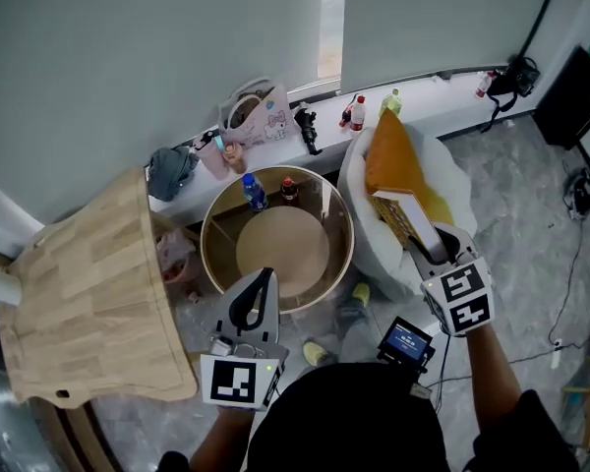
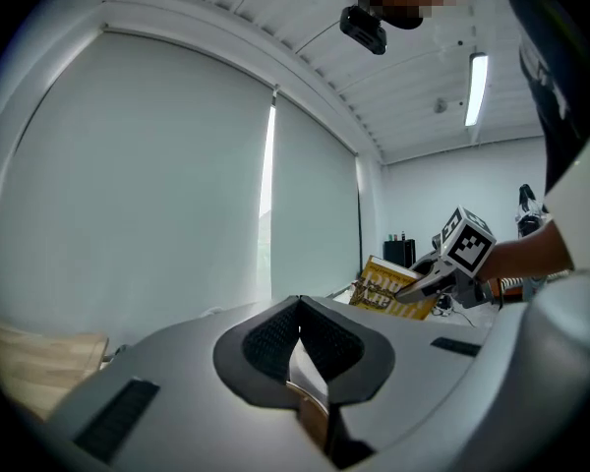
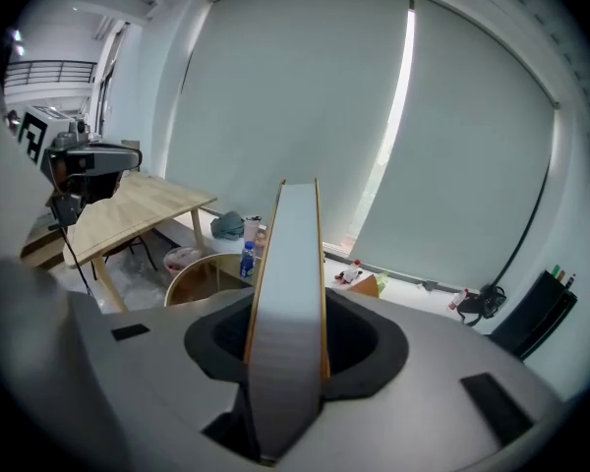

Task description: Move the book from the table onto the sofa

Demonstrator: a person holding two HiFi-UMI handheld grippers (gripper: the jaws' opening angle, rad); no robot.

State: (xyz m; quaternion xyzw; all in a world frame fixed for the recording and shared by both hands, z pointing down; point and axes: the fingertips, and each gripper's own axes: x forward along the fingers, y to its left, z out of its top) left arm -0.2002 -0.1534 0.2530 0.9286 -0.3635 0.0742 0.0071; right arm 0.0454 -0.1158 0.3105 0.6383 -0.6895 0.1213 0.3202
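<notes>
From the head view we see both grippers at once: the right gripper (image 1: 435,249) is clamped on the book (image 1: 405,216), which stands clear of the round table (image 1: 211,254), over the near edge of the white sofa (image 1: 450,180) and just beside its one orange cushion (image 1: 391,160). The left gripper (image 1: 261,283) hangs over the round table's near rim. Two bottles, one blue (image 1: 254,192) and one dark (image 1: 289,189), stand at the table's far side. A single wooden table (image 1: 88,283) lies to the left, and a window ledge (image 1: 423,101) under pale blinds (image 1: 128,57) carries a bag (image 1: 261,116) and what look to us like three or four small bottles, too small to count surely. The floor (image 1: 531,195) is grey and marbled. The left gripper view adds what the head view cannot: its two pads meet at the tip with nothing between them, and it shows the book's yellow printed cover side-on in the other gripper, plus one ceiling strip light (image 2: 475,88). The right gripper view shows the book edge-on, grey pages between yellow covers, pressed between both pads, with the round table and wooden table beyond.
</notes>
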